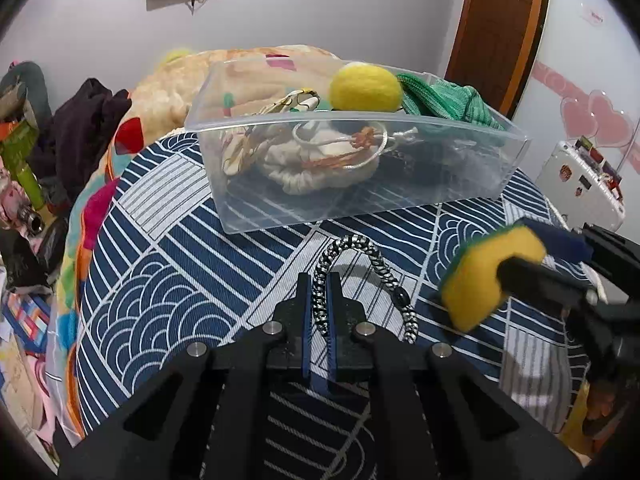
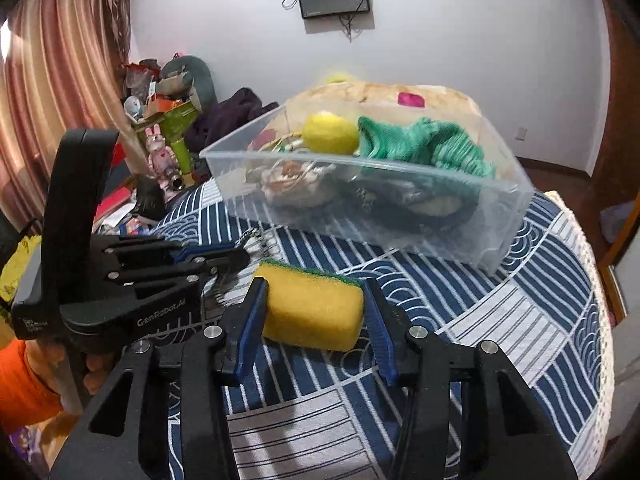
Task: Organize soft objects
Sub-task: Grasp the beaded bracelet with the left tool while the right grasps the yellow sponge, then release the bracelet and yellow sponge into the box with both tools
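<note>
Currently mid-pickup: left gripper (image 1: 319,280) clamped on braided cord (image 1: 362,256), right gripper (image 2: 316,304) clamped on yellow sponge (image 2: 312,310) — both just above the tabletop (image 2: 540,320) near its front edge; next, carry each over the clear bin (image 1: 360,200) rim, release inside.

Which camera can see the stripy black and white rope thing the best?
The left wrist camera. There the braided cord arches up from the left gripper, which is shut on one end, sharp and nearly whole. The right wrist camera catches only a blurry bit behind the left gripper.
</note>
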`<state>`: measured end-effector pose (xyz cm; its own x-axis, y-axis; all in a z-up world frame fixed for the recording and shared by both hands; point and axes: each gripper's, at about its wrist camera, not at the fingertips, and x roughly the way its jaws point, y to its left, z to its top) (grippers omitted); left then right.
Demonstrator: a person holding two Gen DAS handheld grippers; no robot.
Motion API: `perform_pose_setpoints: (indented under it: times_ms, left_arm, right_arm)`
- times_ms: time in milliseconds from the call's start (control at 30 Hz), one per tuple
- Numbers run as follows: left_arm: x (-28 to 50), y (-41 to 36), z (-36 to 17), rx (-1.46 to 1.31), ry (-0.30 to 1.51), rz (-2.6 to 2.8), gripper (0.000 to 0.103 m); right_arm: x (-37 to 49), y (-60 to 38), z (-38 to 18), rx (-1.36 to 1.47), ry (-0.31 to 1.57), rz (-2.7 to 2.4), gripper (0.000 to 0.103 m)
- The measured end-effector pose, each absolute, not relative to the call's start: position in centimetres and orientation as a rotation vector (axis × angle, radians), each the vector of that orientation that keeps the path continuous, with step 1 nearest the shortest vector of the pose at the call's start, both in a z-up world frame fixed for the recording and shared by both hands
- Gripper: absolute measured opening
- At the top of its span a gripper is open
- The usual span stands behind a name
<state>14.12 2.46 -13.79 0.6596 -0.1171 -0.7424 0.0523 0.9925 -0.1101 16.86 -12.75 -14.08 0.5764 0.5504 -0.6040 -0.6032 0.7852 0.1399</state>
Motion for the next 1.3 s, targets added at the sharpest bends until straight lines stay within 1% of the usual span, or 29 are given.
perform_pose_setpoints:
  times_ms: [167, 533, 800, 1100, 1300]
  left_arm:
    - [13.6, 2.8, -12.7, -0.102, 0.824, -0.099, 0.006]
    - [13.4, 2.7, -6.6, -0.076, 0.662, -0.092, 0.006]
    - [15.1, 2.9, -3.6, -0.064, 0.58, -0.064, 0.006]
    - [18.8, 4.2, -3.0, -0.091, 0.569, -0.001, 0.006]
    - [21.5, 5.4, -4.4, -0.113, 0.604, 0.057, 0.006]
  right_arm:
    - [17.1, -14.0, -13.1, -0.058, 0.648, 0.639, 0.044]
    - [18.2, -15.7, -9.6, -0.04, 0.539, 0.568, 0.044]
    - [19.4, -15.7, -6.7, -0.022, 0.443, 0.538, 0.044]
    - [21.6, -13.8, -5.6, -0.055, 0.405, 0.511, 0.045]
    - [23.2, -12.6, -6.3, -0.075, 0.431, 0.492, 0.045]
